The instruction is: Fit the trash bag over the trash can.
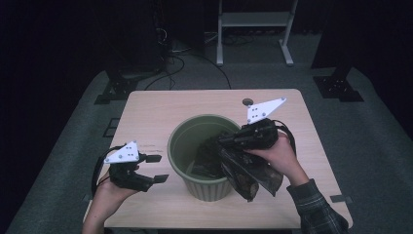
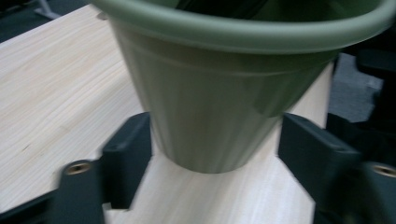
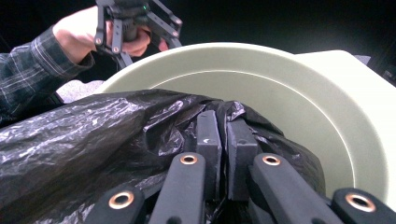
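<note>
A green plastic pot (image 1: 172, 146) stands in the middle of the wooden table (image 1: 146, 112). My right gripper (image 1: 227, 142) is at the pot's right rim, shut on a crumpled black plastic bag (image 1: 249, 171) whose bulk hangs outside over the pot's near right side. In the right gripper view the jaws (image 3: 227, 135) pinch the bag (image 3: 84, 135) together above the pot's pale inside (image 3: 280, 93). My left gripper (image 1: 157, 168) is held left of the pot, open and holding nothing. Its jaws (image 2: 212, 154) point at the pot's ribbed wall (image 2: 210, 107), apart from it. The right gripper view shows it (image 3: 147, 44) beyond the rim.
A small round grey mark (image 1: 247, 102) lies near the table's far edge. Behind the table stand a white frame (image 1: 253, 29), dark stand feet (image 1: 114, 87) and cables on the grey floor. Bare tabletop lies to the pot's left and beyond it.
</note>
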`<control>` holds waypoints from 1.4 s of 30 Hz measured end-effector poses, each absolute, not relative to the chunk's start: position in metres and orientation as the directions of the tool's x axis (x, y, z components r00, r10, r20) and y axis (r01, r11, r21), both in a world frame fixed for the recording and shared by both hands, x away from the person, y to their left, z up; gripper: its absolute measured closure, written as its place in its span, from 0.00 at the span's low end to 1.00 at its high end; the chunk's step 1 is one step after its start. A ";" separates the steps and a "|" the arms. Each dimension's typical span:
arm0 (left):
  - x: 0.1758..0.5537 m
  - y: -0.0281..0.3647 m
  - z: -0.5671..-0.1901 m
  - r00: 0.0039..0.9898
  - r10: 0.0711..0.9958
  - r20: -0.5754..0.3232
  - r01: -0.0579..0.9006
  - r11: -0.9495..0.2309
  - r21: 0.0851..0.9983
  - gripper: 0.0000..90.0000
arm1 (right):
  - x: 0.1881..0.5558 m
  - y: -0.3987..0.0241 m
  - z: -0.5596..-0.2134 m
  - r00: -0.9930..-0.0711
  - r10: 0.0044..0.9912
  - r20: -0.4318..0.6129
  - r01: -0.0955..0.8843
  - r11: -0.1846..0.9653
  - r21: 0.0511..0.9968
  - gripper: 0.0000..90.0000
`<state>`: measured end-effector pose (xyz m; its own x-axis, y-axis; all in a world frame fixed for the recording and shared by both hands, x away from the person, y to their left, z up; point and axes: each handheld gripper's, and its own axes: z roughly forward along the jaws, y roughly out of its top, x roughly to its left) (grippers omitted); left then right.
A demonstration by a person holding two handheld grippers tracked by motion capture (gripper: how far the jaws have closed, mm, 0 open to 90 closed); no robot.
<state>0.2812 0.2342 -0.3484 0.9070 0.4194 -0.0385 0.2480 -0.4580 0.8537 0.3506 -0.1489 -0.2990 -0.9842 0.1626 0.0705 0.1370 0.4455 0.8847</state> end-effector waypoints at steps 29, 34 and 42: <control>0.300 0.181 -0.284 0.941 0.328 0.078 0.091 -0.470 0.878 0.42 | 0.355 -0.140 -0.297 -0.989 0.122 0.082 0.126 0.425 0.896 0.96; 0.310 0.166 -0.288 0.952 0.296 0.075 0.084 -0.489 0.868 0.42 | 0.354 -0.137 -0.295 -0.991 0.112 0.079 0.119 0.420 0.900 0.96; 0.323 0.147 -0.289 0.967 0.243 0.075 0.065 -0.520 0.852 0.42 | 0.355 -0.130 -0.292 -0.992 0.096 0.079 0.112 0.416 0.903 0.96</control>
<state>0.3228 0.1469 -0.2891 0.9672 0.2428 0.0749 0.0645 -0.5199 0.8518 0.3546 -0.1304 -0.2921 -0.9922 0.0962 0.0792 0.1124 0.4156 0.9026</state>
